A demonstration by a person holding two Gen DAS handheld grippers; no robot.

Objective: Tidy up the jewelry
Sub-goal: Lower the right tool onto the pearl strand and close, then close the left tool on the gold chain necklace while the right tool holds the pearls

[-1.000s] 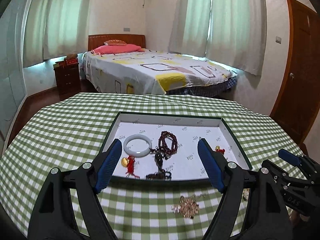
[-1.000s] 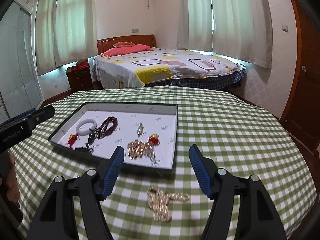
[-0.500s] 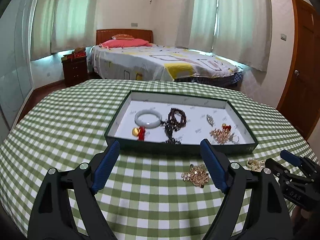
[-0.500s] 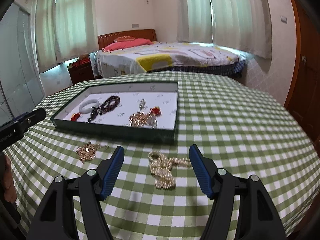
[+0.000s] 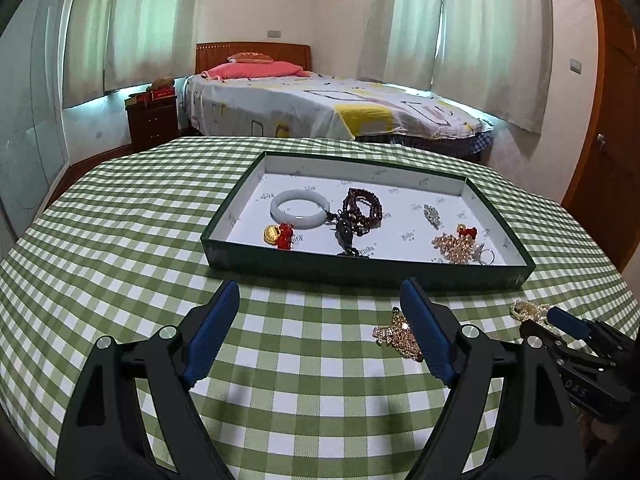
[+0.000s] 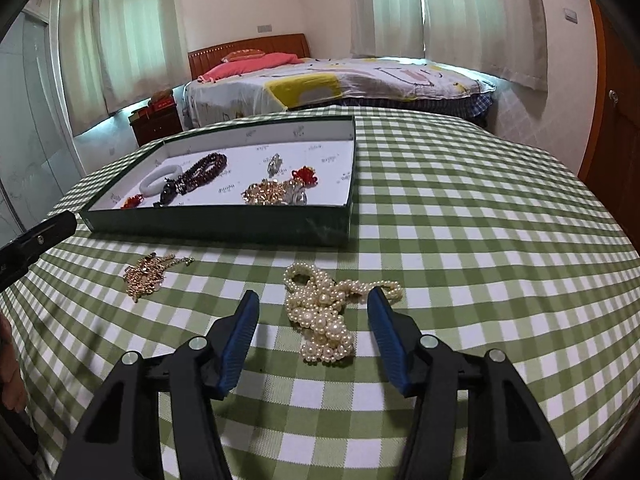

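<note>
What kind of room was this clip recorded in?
A home bedroom, most likely: a made bed with a wooden headboard, a dark wooden nightstand and pale curtained windows behind the green checked tablecloth.

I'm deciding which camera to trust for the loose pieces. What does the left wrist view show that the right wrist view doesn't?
Only the left wrist view shows the gold charm beside the white bangle, and the right gripper near the pearls.

Only the right wrist view shows the whole pearl necklace, lying between the right gripper's open fingers.

Both show the tray, the loose gold chain on the tablecloth, and the dark bead strand.
</note>
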